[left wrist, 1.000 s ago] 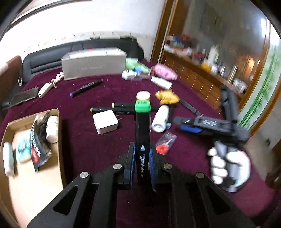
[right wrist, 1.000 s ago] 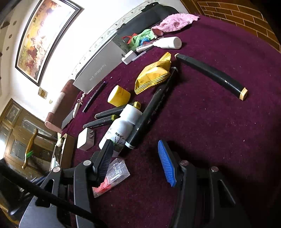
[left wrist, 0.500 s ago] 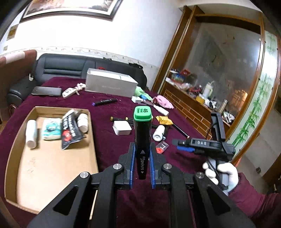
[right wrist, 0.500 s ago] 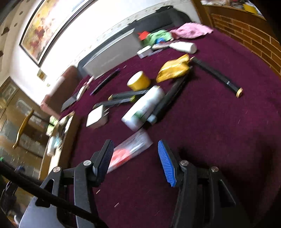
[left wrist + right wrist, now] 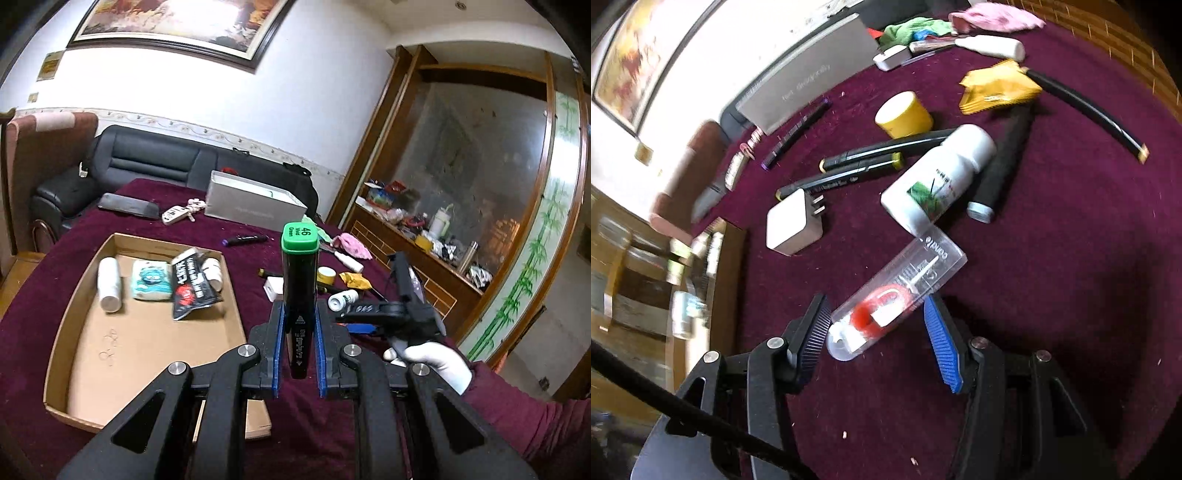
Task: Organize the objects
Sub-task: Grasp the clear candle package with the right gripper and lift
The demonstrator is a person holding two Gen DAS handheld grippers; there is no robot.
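Left wrist view: my left claw (image 5: 298, 350) is clenched on the green-capped marker (image 5: 299, 295), blue pads pressing its black barrel low down, cap end sticking far forward past the pads. Landmark is the cardboard tray (image 5: 70, 325) on the maroon tabletop (image 5: 243, 258): the marker hangs just right of the tray's right wall, not over its floor yet. Inside the tray, along the far end, a white bottle (image 5: 109, 282), a teal packet (image 5: 150, 280), a black sachet (image 5: 190, 286); the near floor is bare card. Right of the tray, my other hand (image 5: 436, 363) in a white glove holds the right claw over the clutter. Risk, my guess: the grip sits near one end, so the long free end could lever and the marker pivot or slip out if I swing fast; letting go now would drop it outside the tray wall. Right wrist view: my right claw (image 5: 875, 332) is released, jaws apart, straddling the near end of a clear plastic case (image 5: 897, 295) with red and white parts inside; I can't see the pads pressing on it. Tray edge shows far left, blurred. The case's far end touches a white bottle with green label (image 5: 938, 181). Risk: the case lies skewed across the jaws, so closing could squirt it sideways or nudge the bottle rolling into the black markers (image 5: 849, 170) beyond.
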